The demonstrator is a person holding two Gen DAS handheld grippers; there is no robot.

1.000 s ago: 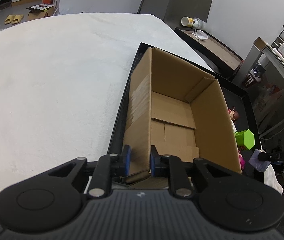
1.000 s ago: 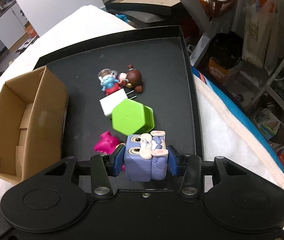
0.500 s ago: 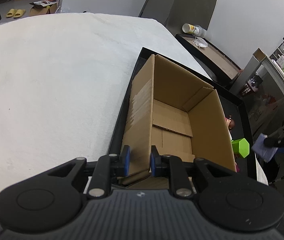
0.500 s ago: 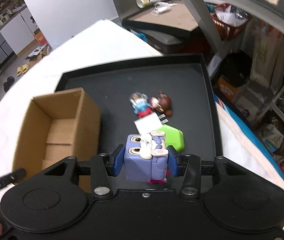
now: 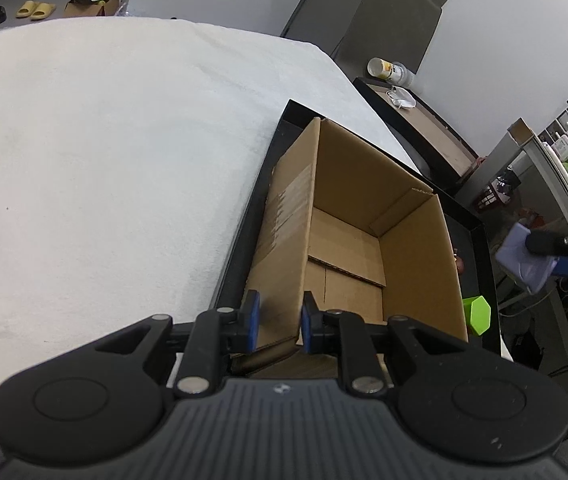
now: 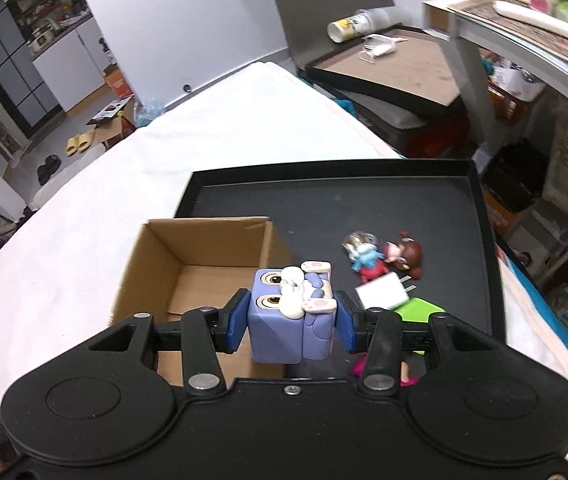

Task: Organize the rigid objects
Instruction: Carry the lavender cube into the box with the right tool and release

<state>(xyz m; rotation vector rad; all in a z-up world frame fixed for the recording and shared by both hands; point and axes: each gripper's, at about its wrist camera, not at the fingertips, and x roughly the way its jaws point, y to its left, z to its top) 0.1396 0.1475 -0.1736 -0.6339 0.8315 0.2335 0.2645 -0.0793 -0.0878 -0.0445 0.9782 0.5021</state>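
Mid-transfer here: the purple cube toy (image 6: 291,312) is clamped between the pads of the right hand-held gripper (image 6: 290,322), carried above the black tray (image 6: 480,240) at the near right edge of the cardboard box (image 6: 155,264). The box's near left wall is pinched by the left hand-held gripper (image 5: 276,322), so the box is steadied. Next, probably, the cube needs to be brought over the empty box interior and released. Left on the tray: a green hexagonal block (image 6: 420,310), a white charger (image 6: 382,295), two figurines (image 6: 384,256). No readable labels can be made out.
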